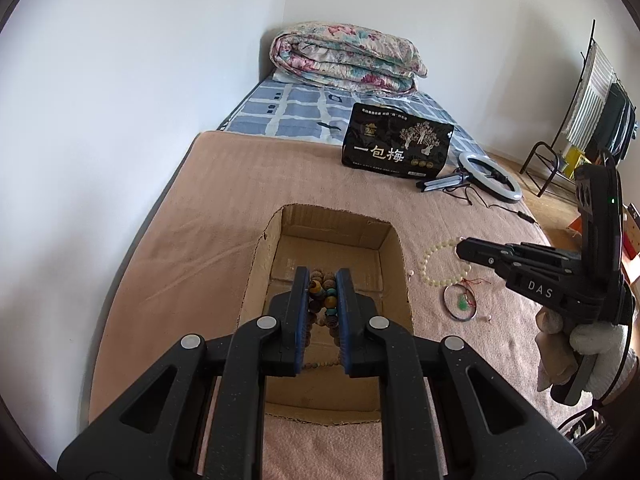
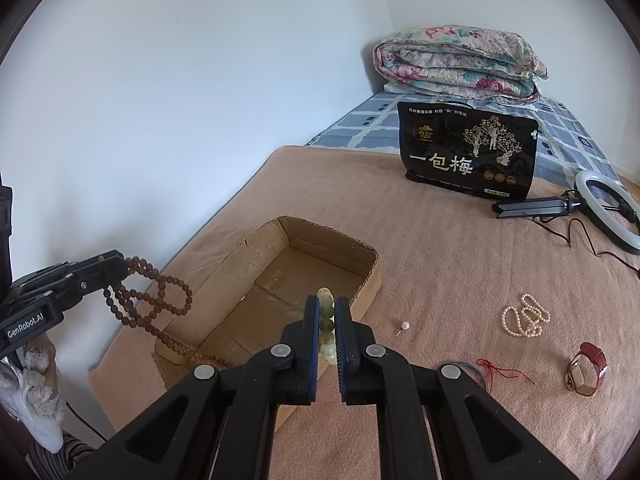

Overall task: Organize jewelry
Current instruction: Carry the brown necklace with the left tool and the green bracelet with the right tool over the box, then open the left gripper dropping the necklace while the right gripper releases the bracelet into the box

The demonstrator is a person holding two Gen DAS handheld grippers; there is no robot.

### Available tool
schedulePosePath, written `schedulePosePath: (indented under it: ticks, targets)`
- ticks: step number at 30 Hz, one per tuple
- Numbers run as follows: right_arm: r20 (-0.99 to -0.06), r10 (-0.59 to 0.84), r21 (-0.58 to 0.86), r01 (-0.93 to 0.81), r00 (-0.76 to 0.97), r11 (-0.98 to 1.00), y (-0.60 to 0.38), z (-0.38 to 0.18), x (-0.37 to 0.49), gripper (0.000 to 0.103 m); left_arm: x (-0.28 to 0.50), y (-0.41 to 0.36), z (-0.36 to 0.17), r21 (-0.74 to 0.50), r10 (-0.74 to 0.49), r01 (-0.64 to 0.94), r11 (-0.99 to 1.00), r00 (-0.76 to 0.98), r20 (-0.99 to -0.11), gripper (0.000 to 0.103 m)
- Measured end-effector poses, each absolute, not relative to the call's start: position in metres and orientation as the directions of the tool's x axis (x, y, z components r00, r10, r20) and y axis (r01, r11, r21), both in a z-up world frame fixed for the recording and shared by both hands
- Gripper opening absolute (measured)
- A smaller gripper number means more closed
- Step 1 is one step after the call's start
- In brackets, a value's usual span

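Now, from your left wrist camera, your left gripper [image 1: 324,280] is clenched on a brown bead necklace [image 1: 320,300] with a few teal and amber beads, and it hangs over the open cardboard box [image 1: 264,264] on the pink blanket [image 1: 224,208]. Part of the strand trails down onto the box floor. To the right, your right gripper [image 1: 460,249] has its tip at a cream bead bracelet [image 1: 434,264] lying on the blanket, just beside the box. Near that bracelet sit a thin metal bangle [image 1: 460,304] and a red string [image 1: 474,282]. Farther back stand a black bag [image 1: 396,142], a ring light [image 1: 490,176] and a folded floral quilt [image 1: 348,56].

From your right wrist camera, your right gripper [image 2: 326,304] is clenched on that pale bead bracelet [image 2: 326,320], held near the box's [image 2: 368,280] right wall. On the left, your left gripper [image 2: 120,264] carries the brown necklace [image 2: 152,300] in loops, its lower end draped into the box. On the blanket [image 2: 440,260] to the right lie a single pearl pin [image 2: 404,326], a pearl strand [image 2: 526,318], the red string [image 2: 504,370] and a red-strapped watch [image 2: 586,368], all well apart from the box.
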State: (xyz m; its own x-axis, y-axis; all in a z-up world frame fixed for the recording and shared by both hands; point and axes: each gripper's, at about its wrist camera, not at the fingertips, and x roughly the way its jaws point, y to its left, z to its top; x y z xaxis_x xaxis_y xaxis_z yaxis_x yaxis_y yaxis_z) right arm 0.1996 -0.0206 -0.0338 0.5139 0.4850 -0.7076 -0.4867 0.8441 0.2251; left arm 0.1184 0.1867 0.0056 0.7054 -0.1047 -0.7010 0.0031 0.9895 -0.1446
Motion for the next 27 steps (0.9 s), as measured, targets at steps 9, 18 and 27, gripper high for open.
schedulePosePath:
  ticks: [9,18,27]
  targets:
    - [-0.721,0.488,0.228,-0.497,0.491,0.837,0.007,-0.05,0.217,0.005,0.125,0.186,-0.027,-0.128,-0.104,0.012,0.992,0.657,-0.747,0.012]
    - [-0.745,0.473,0.217,-0.5,0.47,0.839,0.027,-0.07,0.23,0.005,0.13,0.18,-0.046,-0.114,-0.114,0.04,0.993,0.615,-0.78,0.012]
    - [-0.766,0.456,0.213,-0.491,0.453,0.845,0.034,-0.086,0.238,0.005,0.135,0.185,-0.063,-0.113,-0.096,0.009,0.994,0.588,-0.803,0.012]
